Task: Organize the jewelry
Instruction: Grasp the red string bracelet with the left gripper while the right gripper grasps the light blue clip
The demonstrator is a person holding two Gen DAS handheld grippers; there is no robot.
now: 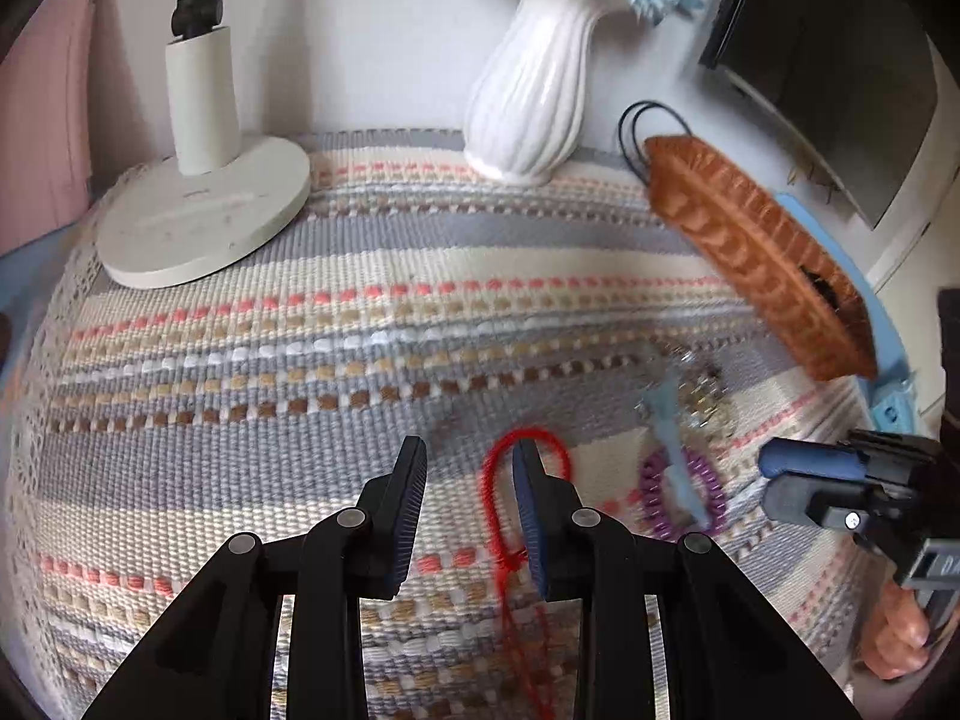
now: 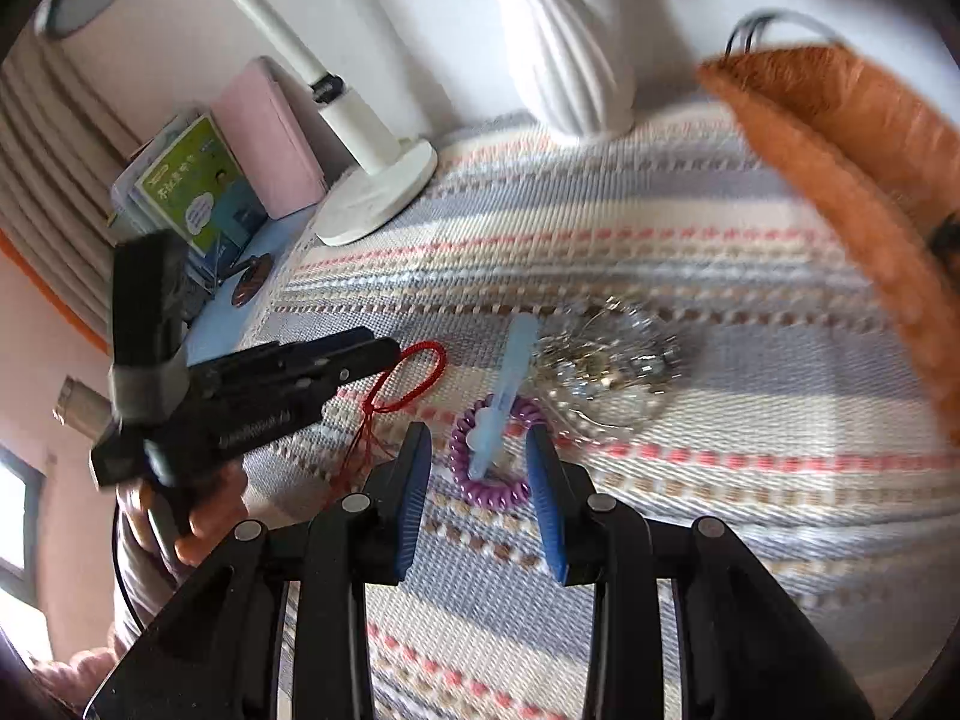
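**Both claws part-open and empty over the jewelry**

My left claw [image 1: 468, 456] hangs with its jaws apart, gripping nothing; its right finger covers part of the red cord bracelet's [image 1: 501, 468] loop on the striped mat [image 1: 300, 312]. My right claw [image 2: 480, 444] is likewise released, jaws apart, above the purple coil bracelet [image 2: 489, 495].

Taking the purple coil bracelet as landmark: a pale blue clip [image 2: 504, 384] lies across it; the red cord bracelet is just to its left; a heap of clear bead jewelry [image 2: 606, 360] sits just behind it to the right; the brown woven basket [image 2: 840, 180] stands farther right, and the white vase [image 2: 570, 60] and lamp base [image 2: 372, 192] lie well behind.
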